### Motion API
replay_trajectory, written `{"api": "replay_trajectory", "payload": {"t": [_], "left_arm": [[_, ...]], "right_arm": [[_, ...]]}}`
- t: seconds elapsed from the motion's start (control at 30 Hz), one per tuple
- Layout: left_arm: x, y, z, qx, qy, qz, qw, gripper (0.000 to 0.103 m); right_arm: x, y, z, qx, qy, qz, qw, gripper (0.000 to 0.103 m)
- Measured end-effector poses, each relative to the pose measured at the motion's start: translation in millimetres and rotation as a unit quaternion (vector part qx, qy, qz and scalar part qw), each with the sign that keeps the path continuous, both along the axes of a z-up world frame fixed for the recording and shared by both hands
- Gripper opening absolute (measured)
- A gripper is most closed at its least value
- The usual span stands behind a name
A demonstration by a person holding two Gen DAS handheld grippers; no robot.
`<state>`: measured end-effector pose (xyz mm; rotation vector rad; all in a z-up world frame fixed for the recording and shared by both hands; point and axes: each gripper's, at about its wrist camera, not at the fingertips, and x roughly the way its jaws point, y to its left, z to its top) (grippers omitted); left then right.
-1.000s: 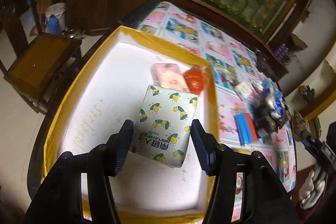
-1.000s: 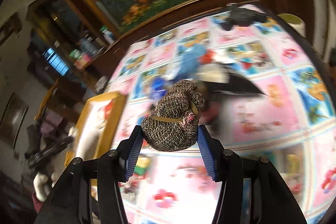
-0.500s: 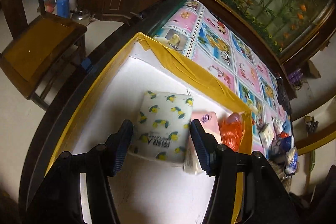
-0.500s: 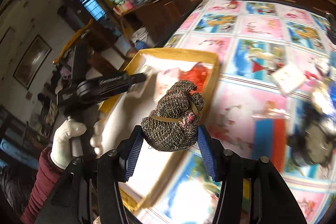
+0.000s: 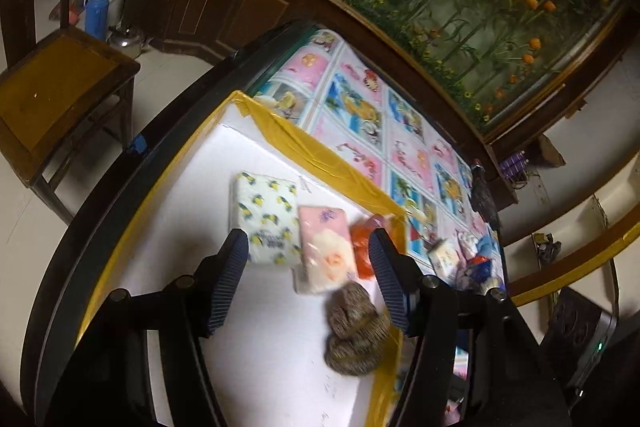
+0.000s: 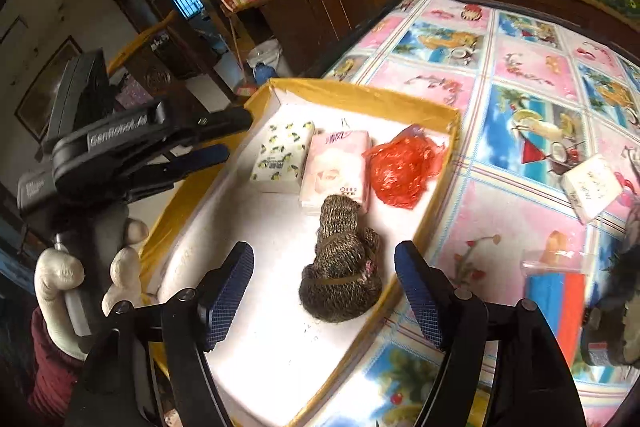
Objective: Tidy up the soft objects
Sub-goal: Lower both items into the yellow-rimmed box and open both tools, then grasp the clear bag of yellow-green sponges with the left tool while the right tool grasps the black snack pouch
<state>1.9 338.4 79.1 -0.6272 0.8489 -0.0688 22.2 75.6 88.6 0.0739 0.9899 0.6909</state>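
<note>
Released knit bundle [image 6: 340, 267] between spread jaws

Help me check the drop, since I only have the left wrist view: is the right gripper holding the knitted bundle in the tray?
Observer: No. The right gripper is open. The knitted bundle lies on the floor of the tray between its fingers and touches neither.
Operator: Is the bundle tied?
Observer: Yes, a thin band circles it.
Operator: Where does my left gripper sit?
Observer: The left gripper is open, and its tips appear to be over the tray's left rim.
</note>
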Motion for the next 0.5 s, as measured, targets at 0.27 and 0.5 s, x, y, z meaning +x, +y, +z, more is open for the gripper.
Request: {"api": "replay_trajectory", "payload": {"t": [0.27, 0.5], "left_arm": [[-54.2, -81.7, 33.8, 0.037, -0.053, -0.068, 0.9956, 0.070], [-74.4, -173.7, 0.0, 0.035, -0.017, -0.151, 0.9878, 0.070]], "right_arm": [[-61.9, -148.5, 27.9, 0.034, -0.060, -0.111, 0.991, 0.082], [-118.9, -264.7, -6.5, 0.057, -0.036, -0.218, 0.974, 0.086]]}}
